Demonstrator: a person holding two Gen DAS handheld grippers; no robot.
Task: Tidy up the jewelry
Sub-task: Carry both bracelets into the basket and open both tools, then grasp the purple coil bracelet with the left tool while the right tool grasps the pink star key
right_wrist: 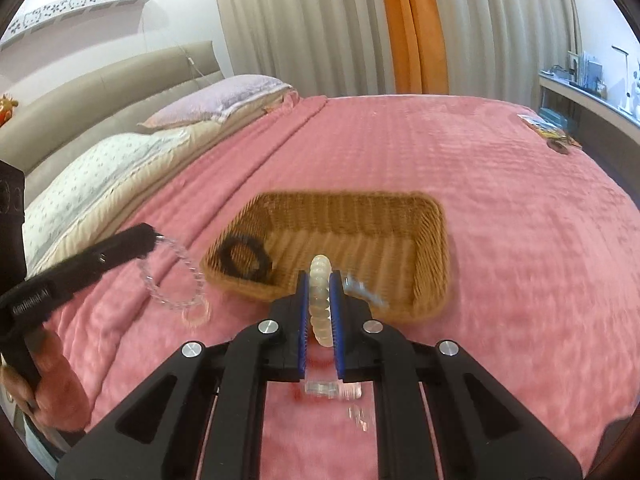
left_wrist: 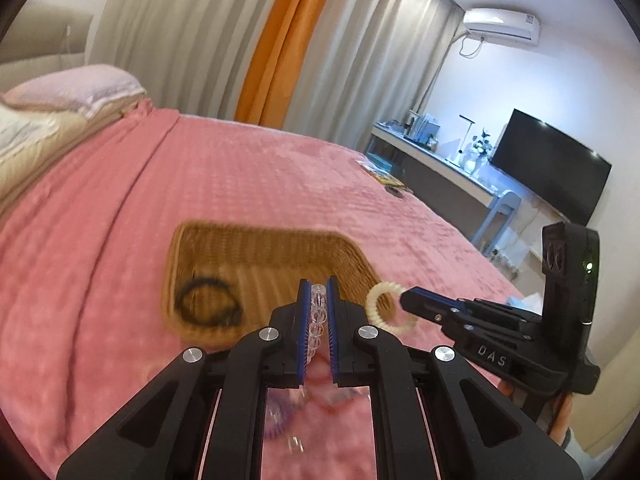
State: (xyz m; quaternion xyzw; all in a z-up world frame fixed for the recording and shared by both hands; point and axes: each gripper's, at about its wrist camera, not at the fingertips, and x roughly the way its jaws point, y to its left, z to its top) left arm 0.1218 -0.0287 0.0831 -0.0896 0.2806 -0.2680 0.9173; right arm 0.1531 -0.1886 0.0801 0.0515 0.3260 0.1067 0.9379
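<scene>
A wicker basket lies on the pink bedspread, with a black hair tie in its left end. My left gripper is shut on a clear bead bracelet, held just in front of the basket; the bracelet hangs from it in the right wrist view. My right gripper is shut on a cream spiral hair tie, over the basket's near edge; it also shows in the left wrist view. Other clear jewelry pieces lie blurred on the bed below the grippers.
Pillows and a headboard are at the far left. Small items lie at the bed's far right corner. A desk and a TV stand beyond the bed, with curtains behind.
</scene>
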